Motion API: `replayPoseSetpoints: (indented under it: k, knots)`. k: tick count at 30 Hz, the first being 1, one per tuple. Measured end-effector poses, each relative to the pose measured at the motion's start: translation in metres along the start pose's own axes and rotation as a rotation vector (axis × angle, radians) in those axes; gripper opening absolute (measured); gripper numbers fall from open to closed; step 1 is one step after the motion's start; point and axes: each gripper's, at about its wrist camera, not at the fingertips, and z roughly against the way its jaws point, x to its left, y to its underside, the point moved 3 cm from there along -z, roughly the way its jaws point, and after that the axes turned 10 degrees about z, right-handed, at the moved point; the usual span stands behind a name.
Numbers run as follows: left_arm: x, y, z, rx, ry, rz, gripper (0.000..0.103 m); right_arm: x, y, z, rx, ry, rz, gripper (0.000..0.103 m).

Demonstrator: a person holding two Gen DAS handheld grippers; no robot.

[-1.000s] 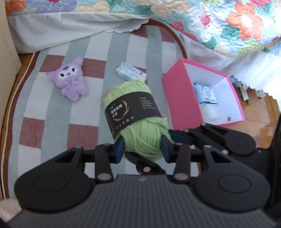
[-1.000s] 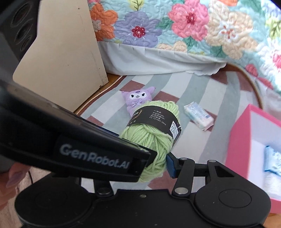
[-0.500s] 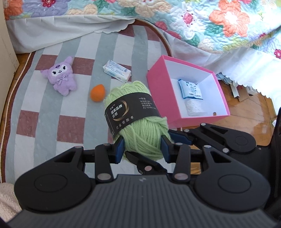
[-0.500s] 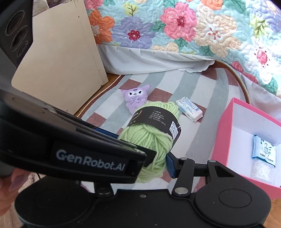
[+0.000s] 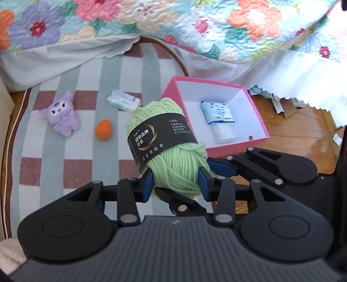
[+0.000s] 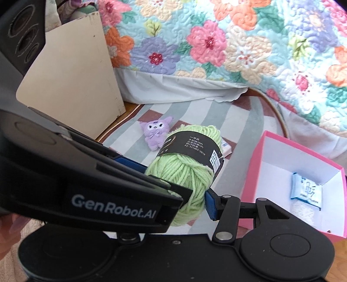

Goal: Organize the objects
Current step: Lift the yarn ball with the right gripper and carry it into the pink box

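Observation:
A green yarn ball [image 5: 173, 164] with a black label hangs in the air above the rug, held from two sides. My left gripper [image 5: 176, 184] is shut on its near end, blue pads [image 5: 148, 184] pressing both flanks. My right gripper [image 6: 190, 201] is shut on the same yarn ball [image 6: 188, 173]; one of its fingers is hidden behind the left gripper's body [image 6: 112, 210]. An open pink box [image 5: 171, 91] sits just beyond and right of the yarn, holding a blue packet [image 5: 218, 112] and a white item [image 5: 224, 133].
On the striped rug [image 5: 71, 164] lie a purple plush [image 5: 60, 115], an orange egg-shaped sponge [image 5: 103, 130] and a white-blue pack [image 5: 124, 100]. A bed with a floral quilt [image 5: 151, 19] borders the far side. A beige cabinet [image 6: 71, 82] stands left. Paper scraps [image 5: 282, 106] litter the wood floor at right.
Both grippers have risen with the yarn and drifted toward the pink box. The orange sponge, hidden under the yarn a second ago, now shows on the rug.

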Motion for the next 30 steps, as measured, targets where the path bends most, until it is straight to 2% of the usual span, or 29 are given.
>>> replayPoseSetpoints:
  k: [8,15,23,30]
  knots:
    - [-0.036,-0.005,-0.009,-0.007,-0.004,-0.062,0.041,-0.023,0.007,0.014,-0.04,0.052,0.002,0.056]
    - [-0.069,-0.012,-0.02,-0.031,0.023,-0.111,0.041,-0.055,0.016,0.027,-0.084,0.09,-0.01,0.056]
    - [-0.097,-0.03,-0.045,-0.022,0.068,-0.099,0.041,-0.091,0.025,0.03,-0.121,0.146,-0.005,0.056]
    - [-0.111,-0.041,-0.083,0.006,0.08,-0.083,0.041,-0.13,0.039,0.016,-0.116,0.124,-0.085,0.056]
